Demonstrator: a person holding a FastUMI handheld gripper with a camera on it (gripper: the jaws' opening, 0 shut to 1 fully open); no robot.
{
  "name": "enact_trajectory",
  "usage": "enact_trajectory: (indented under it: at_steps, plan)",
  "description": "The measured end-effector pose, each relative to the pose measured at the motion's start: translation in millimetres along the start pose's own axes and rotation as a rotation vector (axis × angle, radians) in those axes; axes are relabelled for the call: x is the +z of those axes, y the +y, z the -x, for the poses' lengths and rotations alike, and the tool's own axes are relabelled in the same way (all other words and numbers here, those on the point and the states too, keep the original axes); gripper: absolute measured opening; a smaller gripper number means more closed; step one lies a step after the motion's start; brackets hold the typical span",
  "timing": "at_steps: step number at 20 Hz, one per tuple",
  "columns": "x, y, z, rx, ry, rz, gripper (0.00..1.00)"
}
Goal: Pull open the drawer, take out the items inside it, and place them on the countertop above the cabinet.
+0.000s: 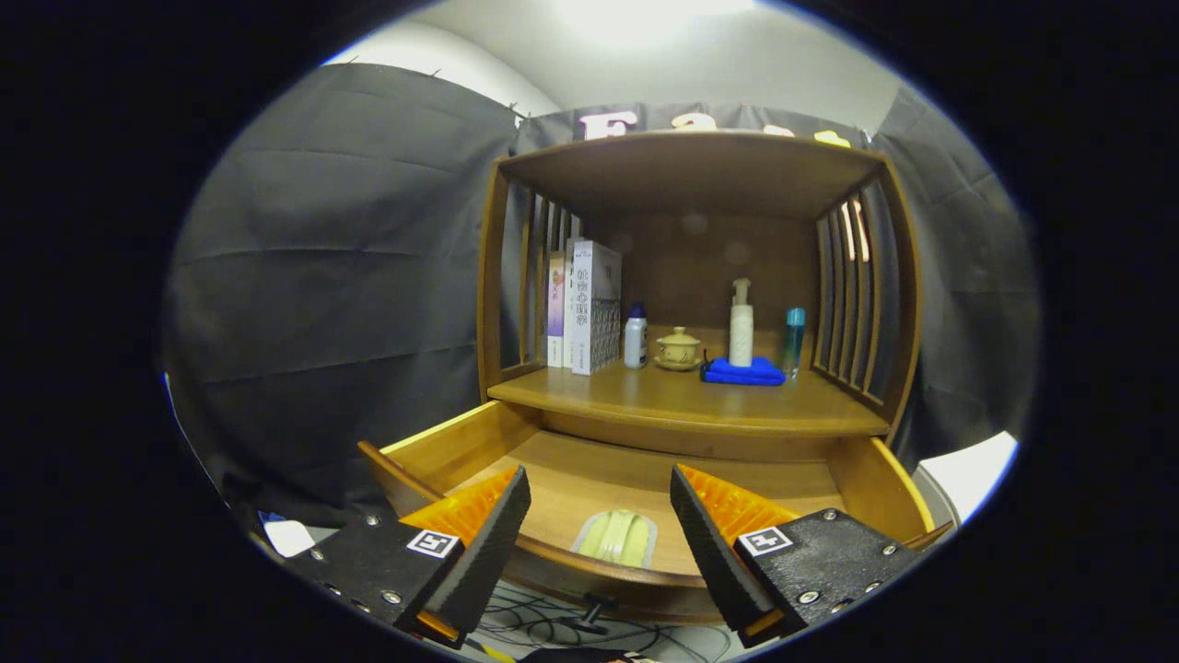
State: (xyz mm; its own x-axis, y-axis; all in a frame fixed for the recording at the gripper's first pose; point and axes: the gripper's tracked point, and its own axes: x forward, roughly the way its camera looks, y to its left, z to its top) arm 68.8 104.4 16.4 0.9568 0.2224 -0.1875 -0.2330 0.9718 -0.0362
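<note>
The wooden drawer (442, 442) stands pulled open below the cabinet's countertop (682, 401). A pale green packet (619, 537) lies on the drawer floor near its front wall, in line with the gap between my fingers and just beyond them. My gripper (599, 502) is open and hovers above the drawer's front edge with nothing between its fingers. The drawer floor around the packet is bare wood.
On the countertop stand books (589, 308), a small white bottle (636, 339), a lidded cup on a saucer (679, 350), a pump bottle (741, 327), a folded blue cloth (742, 372) and a teal bottle (793, 341). Slatted side walls flank it. Cables (589, 631) lie on the floor below.
</note>
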Motion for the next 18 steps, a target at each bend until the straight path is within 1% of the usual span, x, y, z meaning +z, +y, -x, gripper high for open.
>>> enact_trajectory:
  at_steps: [3,4,9,11,14,16,18]
  plan:
    - [-1,-14,-21,-0.013,0.071,-0.006,0.95]
    - [-3,-18,-28,-0.006,0.099,-0.002,0.94]
    - [-14,-19,-61,0.046,0.248,-0.070,0.94]
    - [-22,-17,-69,0.060,0.307,-0.078,0.94]
    - [-39,-18,-83,0.059,0.401,-0.060,0.93]
    - [-53,-14,-87,0.077,0.477,-0.080,0.93]
    - [-68,-16,-91,0.074,0.540,-0.089,0.93]
